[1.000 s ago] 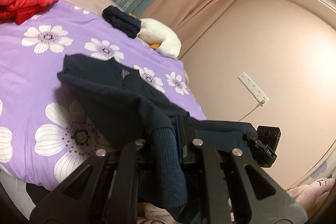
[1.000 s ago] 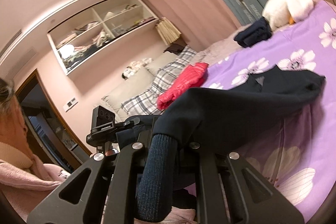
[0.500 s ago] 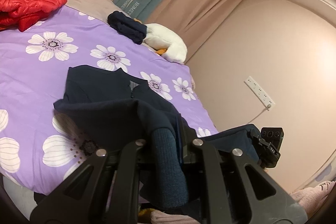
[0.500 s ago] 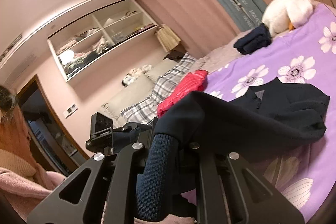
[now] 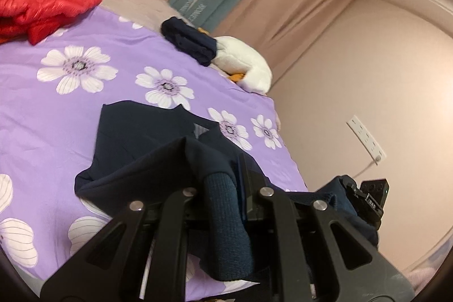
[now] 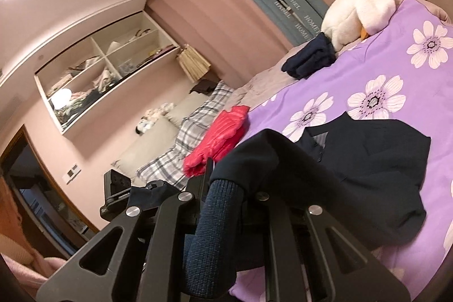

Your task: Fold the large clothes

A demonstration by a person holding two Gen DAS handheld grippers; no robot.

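A dark navy sweater lies on the purple flowered bed, collar end flat, near end lifted. My left gripper is shut on its ribbed hem, which hangs down between the fingers. My right gripper is shut on the other ribbed hem corner. The sweater stretches from both grippers up and forward over its flat part. Each gripper shows in the other's view, the right one and the left one, with hem cloth between them.
A red puffer jacket lies at the bed's far left. A folded navy garment and a white plush duck sit by the curtains. Plaid pillows at the headboard. A wall with a socket strip stands right of the bed.
Both grippers have carried the lifted hem forward over the bed towards the collar. The fold in the sweater has moved further up its body.
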